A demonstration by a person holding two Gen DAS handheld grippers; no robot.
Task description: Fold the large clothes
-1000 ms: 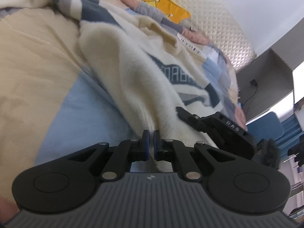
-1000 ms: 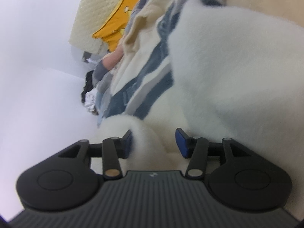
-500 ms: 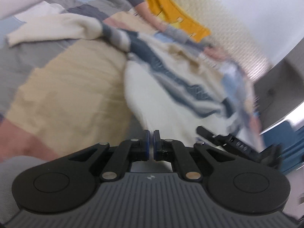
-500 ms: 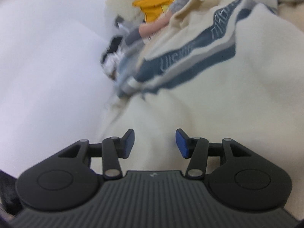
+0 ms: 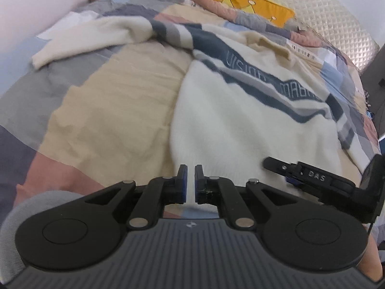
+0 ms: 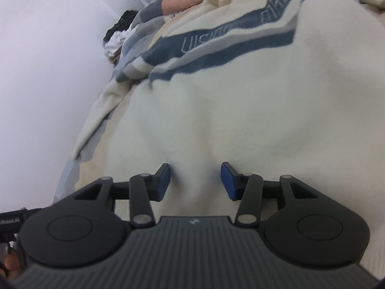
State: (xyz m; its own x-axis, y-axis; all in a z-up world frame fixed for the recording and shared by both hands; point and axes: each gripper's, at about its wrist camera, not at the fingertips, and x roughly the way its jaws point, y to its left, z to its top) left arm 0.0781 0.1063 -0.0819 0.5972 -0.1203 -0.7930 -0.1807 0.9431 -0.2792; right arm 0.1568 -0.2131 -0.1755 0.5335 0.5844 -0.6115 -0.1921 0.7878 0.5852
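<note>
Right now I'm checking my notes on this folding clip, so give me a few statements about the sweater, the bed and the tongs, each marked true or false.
1. The sweater is cream with a dark blue band of lettering. True.
2. The left tongs stand wide open. False: their pads are nearly together, with the sweater's hem at them.
3. The right tongs have a gap between the pads, with cream knit in it. True.
4. The sweater lies on a bare wooden table. False: it lies on a patchwork quilt.
5. One sleeve lies stretched out over the quilt. True.
6. The pillow by the headboard is green. False: it is yellow.
</note>
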